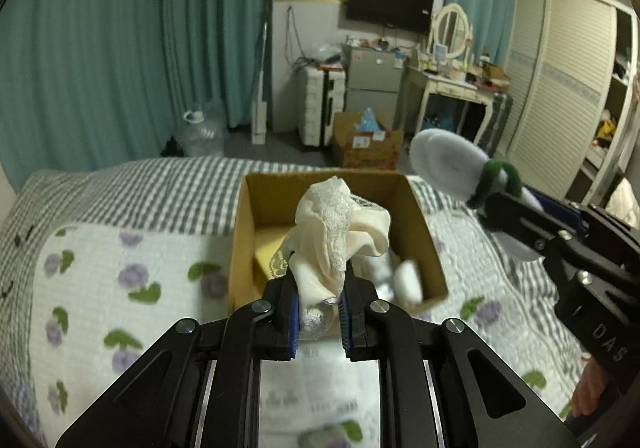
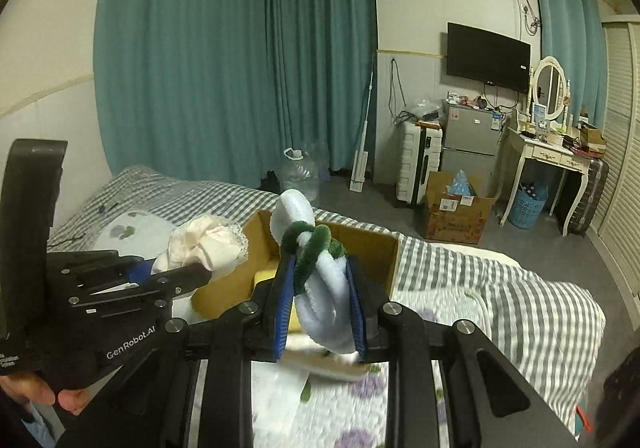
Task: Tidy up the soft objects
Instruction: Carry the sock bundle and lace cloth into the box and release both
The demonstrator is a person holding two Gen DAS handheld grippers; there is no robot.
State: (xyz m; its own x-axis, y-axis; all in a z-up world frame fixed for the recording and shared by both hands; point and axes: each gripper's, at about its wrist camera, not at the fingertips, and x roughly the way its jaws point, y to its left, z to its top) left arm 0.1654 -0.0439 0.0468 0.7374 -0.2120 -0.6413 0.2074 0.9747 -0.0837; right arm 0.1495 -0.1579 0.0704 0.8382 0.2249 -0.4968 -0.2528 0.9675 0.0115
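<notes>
Cream cloth (image 1: 334, 232) in left claw (image 1: 318, 314)

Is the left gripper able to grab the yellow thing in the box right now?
Probably not yet. The left gripper is already shut on a cream cloth, so its fingers are full. The yellow thing lies low inside the open box, with nothing over it.
</notes>
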